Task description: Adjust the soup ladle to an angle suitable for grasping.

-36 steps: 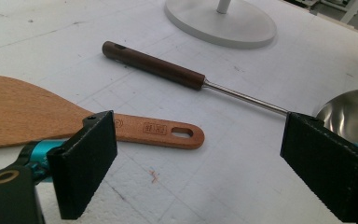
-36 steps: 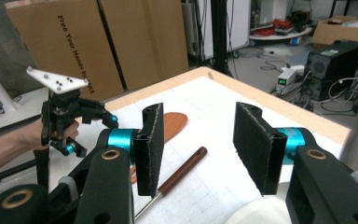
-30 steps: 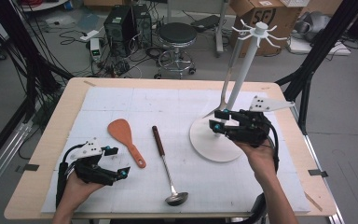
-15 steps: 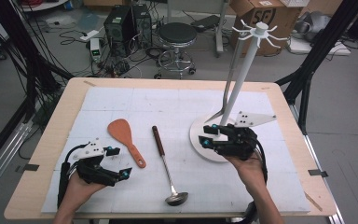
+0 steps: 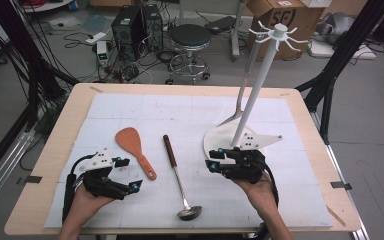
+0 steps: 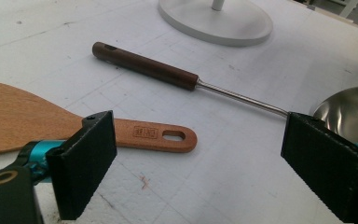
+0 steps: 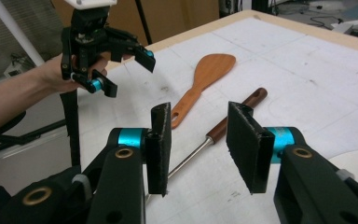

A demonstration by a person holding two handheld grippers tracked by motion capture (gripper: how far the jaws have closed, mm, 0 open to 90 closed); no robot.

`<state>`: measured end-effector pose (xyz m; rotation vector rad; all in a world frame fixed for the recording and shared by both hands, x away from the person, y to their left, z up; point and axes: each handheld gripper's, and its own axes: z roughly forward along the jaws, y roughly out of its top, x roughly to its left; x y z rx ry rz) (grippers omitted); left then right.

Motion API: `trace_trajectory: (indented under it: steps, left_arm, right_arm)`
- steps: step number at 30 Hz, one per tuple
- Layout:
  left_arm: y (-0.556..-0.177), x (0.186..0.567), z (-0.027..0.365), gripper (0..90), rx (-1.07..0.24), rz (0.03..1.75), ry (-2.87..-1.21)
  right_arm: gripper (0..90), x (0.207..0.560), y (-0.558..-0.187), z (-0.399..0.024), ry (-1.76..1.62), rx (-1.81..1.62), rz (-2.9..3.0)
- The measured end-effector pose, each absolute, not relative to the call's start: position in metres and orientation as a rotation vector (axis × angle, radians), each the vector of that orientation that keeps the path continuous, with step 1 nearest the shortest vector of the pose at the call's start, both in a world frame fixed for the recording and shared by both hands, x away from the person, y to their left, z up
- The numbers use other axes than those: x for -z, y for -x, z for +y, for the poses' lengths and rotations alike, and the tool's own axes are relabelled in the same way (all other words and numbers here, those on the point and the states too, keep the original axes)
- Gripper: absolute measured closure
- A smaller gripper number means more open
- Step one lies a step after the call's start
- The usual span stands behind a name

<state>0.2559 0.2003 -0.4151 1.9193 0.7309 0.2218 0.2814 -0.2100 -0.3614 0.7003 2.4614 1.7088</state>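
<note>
A tall white stand (image 5: 258,80) with a round base and a crown of hooks rises at the right of a white gridded mat (image 5: 145,107) spread over a pale wooden table (image 5: 72,112). A grey metal utensil (image 5: 231,120) hangs against the stand's pole. On the floor beyond the table are a black round stool (image 5: 190,36), two black computer towers (image 5: 136,25), a brown cardboard box (image 5: 280,17) and loose cables.

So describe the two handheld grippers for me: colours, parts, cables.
Both are black frames. The left gripper and right gripper each carry a pale grey three-cornered plate on top, turquoise metal collars and brass-coloured pivot rings. The fingers end in flat, black, rough-textured pads. A black cable trails from each. The forearms are bare, with no sleeves in view.
</note>
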Motion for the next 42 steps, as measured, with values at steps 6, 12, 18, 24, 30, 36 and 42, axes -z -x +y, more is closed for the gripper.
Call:
trace_trajectory:
  steps: [6,12,18,24,30,36,42]
  left_arm:
    - [-0.256,0.415,0.2,10.9,-0.222,0.731,-1.917]
    - [-0.256,0.415,0.2,10.9,-0.221,0.729,-1.914]
    - [-0.255,0.415,0.201,10.9,-0.222,0.729,-1.912]
    - [-0.255,0.415,0.201,10.9,-0.223,0.729,-1.914]
    - [-0.255,0.414,0.201,10.9,-0.225,0.727,-1.915]
    - [-0.255,0.414,0.201,10.9,-0.223,0.727,-1.912]
    - [-0.255,0.414,0.202,10.9,-0.222,0.73,-1.911]
  right_arm:
    - [65.9,0.373,-0.281,-0.201,-0.703,-1.684,2.517]
    - [77.0,0.383,-0.28,-0.189,-0.686,-1.677,2.58]
    - [85.1,0.394,-0.281,-0.179,-0.677,-1.665,2.62]
    - [89.4,0.403,-0.281,-0.171,-0.661,-1.654,2.658]
    - [89.5,0.415,-0.282,-0.162,-0.674,-1.626,2.698]
    - [89.5,0.422,-0.28,-0.152,-0.666,-1.602,2.75]
    - [89.5,0.43,-0.279,-0.143,-0.65,-1.596,2.789]
